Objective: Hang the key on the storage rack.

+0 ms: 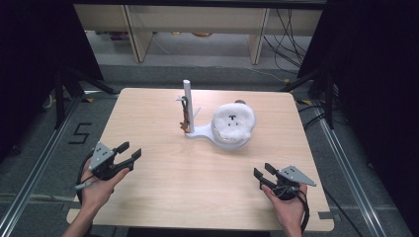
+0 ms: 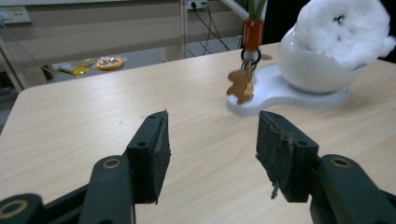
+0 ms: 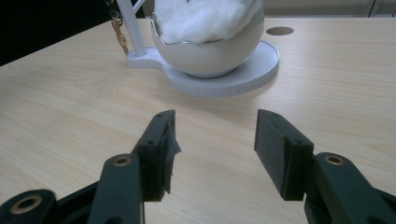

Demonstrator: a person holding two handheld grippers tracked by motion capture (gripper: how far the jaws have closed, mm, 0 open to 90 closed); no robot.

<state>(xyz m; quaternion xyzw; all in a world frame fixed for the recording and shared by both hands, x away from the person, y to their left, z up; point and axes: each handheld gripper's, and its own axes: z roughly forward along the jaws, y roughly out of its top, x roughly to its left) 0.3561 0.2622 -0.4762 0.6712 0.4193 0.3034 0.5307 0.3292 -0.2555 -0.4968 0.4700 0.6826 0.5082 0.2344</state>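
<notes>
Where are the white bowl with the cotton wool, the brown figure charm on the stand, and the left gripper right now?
white bowl (image 3: 210, 58), right gripper view, on its rounded front wall.
brown figure charm (image 2: 241, 85), left gripper view, on the charm's body.
left gripper (image 1: 129, 151), high view, midway between its open fingertips.

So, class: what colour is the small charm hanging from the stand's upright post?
Brown, gingerbread-like charm; clearest in the left gripper view.
</notes>
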